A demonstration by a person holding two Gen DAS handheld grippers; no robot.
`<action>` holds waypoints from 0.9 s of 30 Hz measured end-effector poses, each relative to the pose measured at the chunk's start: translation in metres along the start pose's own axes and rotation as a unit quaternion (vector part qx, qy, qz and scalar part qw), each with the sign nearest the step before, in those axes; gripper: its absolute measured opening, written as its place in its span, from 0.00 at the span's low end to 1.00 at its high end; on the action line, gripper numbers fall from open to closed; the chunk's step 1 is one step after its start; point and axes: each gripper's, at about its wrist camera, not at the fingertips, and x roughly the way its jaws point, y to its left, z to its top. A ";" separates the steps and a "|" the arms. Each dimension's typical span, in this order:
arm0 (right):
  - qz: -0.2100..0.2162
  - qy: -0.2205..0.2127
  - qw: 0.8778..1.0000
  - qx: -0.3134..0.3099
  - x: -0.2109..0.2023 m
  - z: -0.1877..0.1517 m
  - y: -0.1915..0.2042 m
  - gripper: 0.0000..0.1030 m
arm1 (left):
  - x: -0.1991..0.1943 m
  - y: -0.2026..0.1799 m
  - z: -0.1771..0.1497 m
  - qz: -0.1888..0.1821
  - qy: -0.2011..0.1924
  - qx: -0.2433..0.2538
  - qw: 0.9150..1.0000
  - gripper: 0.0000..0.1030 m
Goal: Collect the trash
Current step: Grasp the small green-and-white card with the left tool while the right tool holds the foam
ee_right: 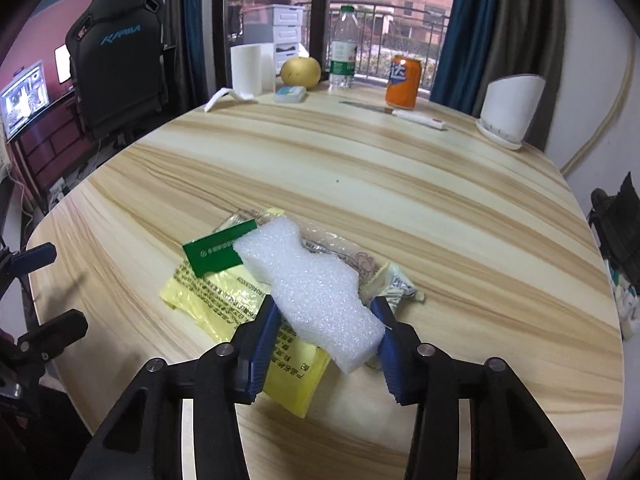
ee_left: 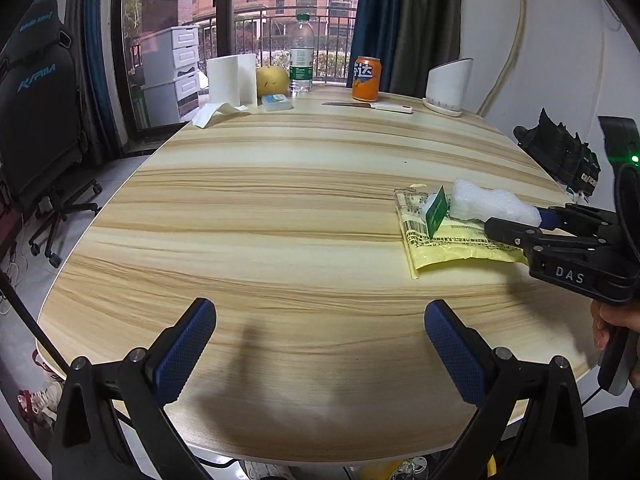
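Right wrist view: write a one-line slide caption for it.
Right gripper jaws closed on white foam lying over a yellow bag and green card on the table.

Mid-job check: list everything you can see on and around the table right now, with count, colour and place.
foam block: 1, white, on the trash pile, between the right gripper's pads
plastic bag: 1, yellow, printed, flat under the foam
card: 1, green, left of the foam
wrapper: 1, crumpled, pale, right of the foam
can: 1, orange, far edge
water bottle: 1, clear, green cap, far edge
pear: 1, yellow, beside the bottle
knife: 1, white handle, before the can
paper roll: 1, white, far left
table: 1, light wood
office chair: 1, black, left
left gripper: open, over bare table
right gripper: closed on foam block
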 end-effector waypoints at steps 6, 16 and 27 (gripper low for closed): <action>0.017 -0.052 0.998 0.023 -0.039 0.005 -0.008 0.42 | -0.010 -0.006 0.010 -0.025 -0.014 0.000 1.000 0.99; 0.014 -0.080 0.996 0.035 -0.081 0.005 -0.025 0.42 | -0.016 -0.046 0.043 -0.045 -0.032 0.051 0.997 0.99; 0.027 -0.072 0.996 0.054 -0.072 -0.011 -0.046 0.42 | 0.032 -0.053 0.066 -0.072 0.015 0.049 0.996 0.89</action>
